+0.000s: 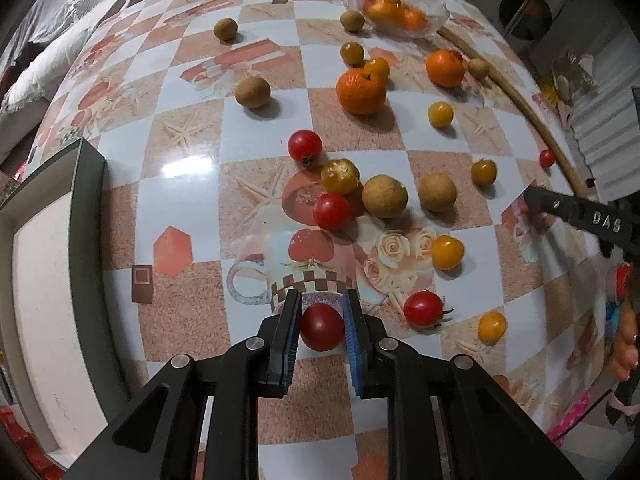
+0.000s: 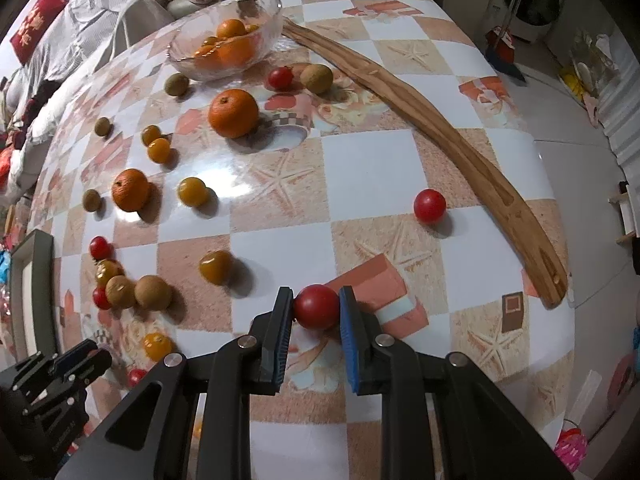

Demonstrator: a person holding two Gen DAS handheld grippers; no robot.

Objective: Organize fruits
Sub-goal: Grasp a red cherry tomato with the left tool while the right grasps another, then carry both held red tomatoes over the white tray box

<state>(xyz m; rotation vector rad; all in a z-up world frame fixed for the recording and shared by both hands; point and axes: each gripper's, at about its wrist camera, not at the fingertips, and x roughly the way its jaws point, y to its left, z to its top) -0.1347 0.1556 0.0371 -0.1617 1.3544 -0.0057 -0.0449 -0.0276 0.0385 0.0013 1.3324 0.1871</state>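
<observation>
The left hand-held gripper [image 1: 322,326] is closing its blue-padded fingers around a dark red tomato [image 1: 322,327], which is sitting squarely between the pads just above the checkered desk [image 1: 192,320]; both pads are lying against the fruit's sides. A second red cherry tomato [image 1: 423,308] with a small stem is lying just to the right of that gripper, and a yellow one [image 1: 492,325] is resting a little beyond it. Farther ahead, two red tomatoes, a mottled yellow one and two brown longans [image 1: 385,196] are clustering near the middle of the desk. A dark-rimmed tray [image 1: 86,216] is lying along the left edge.

The right hand-held gripper [image 2: 316,307] is likewise gripping a red tomato [image 2: 317,306], held between its fingertips, with the left pad touching it and the right pad pressing its other side. Another red tomato [image 2: 429,206] is sitting loose ahead and to the right, near a long curved wooden strip [image 2: 460,136]. At the far end a glass bowl [image 2: 264,12] is holding several oranges, while two more oranges [image 2: 233,113] and scattered yellow tomatoes and longans are lying loose between the bowl and the grippers.
</observation>
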